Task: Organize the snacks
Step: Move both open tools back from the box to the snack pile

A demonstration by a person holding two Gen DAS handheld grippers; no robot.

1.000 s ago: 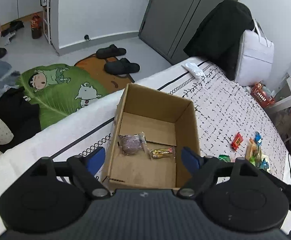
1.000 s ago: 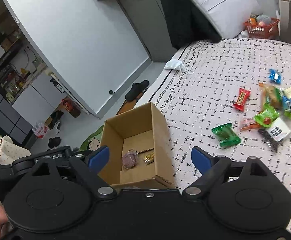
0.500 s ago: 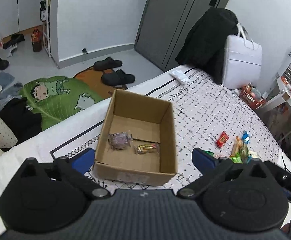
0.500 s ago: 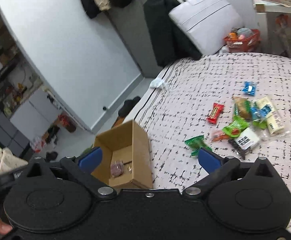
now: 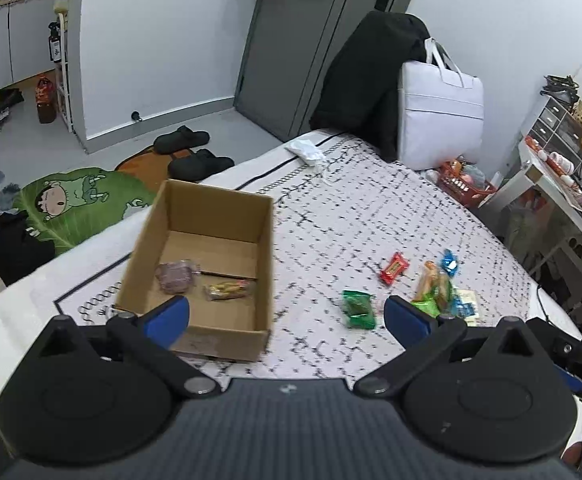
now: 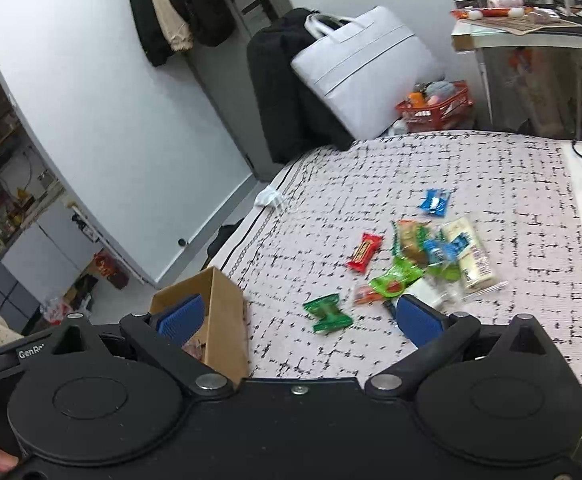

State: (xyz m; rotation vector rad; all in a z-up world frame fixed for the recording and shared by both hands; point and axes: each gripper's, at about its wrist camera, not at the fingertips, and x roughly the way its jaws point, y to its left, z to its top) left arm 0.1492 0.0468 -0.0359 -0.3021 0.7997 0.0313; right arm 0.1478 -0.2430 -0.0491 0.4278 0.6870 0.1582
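Observation:
An open cardboard box stands on the patterned bed cover and holds a purple snack pack and a yellow one. My left gripper is open and empty, above the box's near right corner. To the right lie a green packet, a red bar and a small pile of snacks. In the right wrist view my right gripper is open and empty, just short of the green packet, with the red bar, the pile and the box around it.
A white bag and a black coat stand at the bed's far end. A white mask lies near the far edge. Slippers and a green mat lie on the floor. A desk stands at the right.
Both grippers have drawn back and swung right, away from the box and toward the loose snacks. Both stay open and empty.

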